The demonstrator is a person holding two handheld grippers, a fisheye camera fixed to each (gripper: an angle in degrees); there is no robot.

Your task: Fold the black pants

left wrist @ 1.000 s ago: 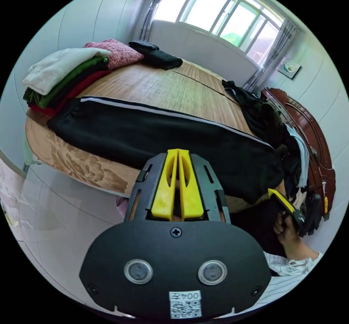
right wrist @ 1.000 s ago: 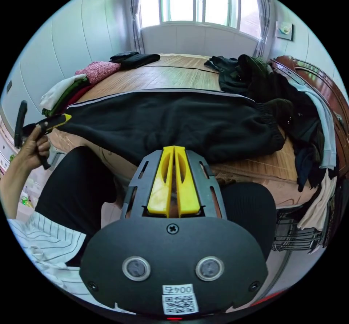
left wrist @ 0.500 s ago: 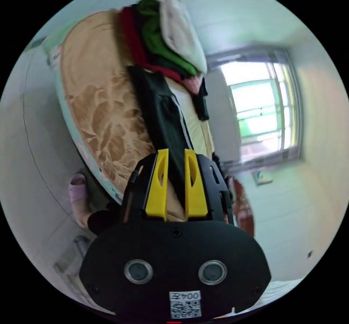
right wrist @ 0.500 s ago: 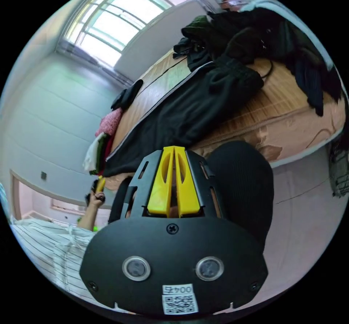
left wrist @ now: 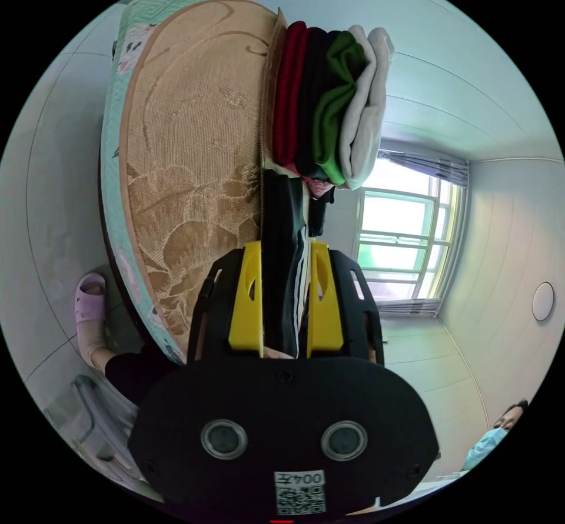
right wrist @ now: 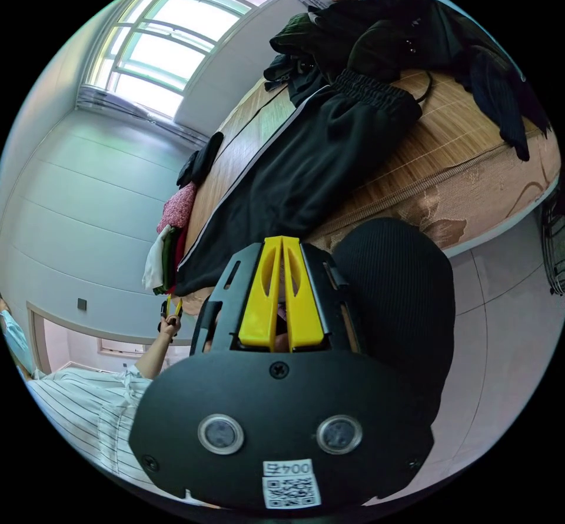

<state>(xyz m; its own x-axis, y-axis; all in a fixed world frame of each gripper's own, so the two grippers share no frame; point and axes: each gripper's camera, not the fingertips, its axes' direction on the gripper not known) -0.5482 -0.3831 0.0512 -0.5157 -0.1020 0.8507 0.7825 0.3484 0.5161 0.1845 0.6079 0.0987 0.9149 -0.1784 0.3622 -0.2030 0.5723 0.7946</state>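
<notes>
Left gripper view: rolled hard onto its side against a second ago, the bed [left wrist: 194, 136] now standing upright in frame. Left gripper [left wrist: 285, 294] spread to a narrow gap, where a second ago its jaws were pressed together. Straddled the leg end of the black pants [left wrist: 282, 253] at the bed's edge, black cloth and its white stripe running between the yellow jaws. Could not tell whether both jaws already pressed on the cloth; looked set around it rather than clamped. Stack of folded clothes [left wrist: 329, 106] sat just beyond, on the same edge.

Right gripper view: also tilted since a second ago, though less. Right gripper [right wrist: 281, 289] held with jaws together, gripping nothing, above the person's knee [right wrist: 394, 300] and short of the bed. Black pants [right wrist: 306, 165] lay flat along the near side of the mat, waistband beside the heap of dark clothes [right wrist: 412, 24], leg end far off by the folded stack. Left gripper [right wrist: 172, 305] seen small at that leg end, in the person's hand.

Judged: fold barely begun, with one end being taken and the waistband end not yet reached.
</notes>
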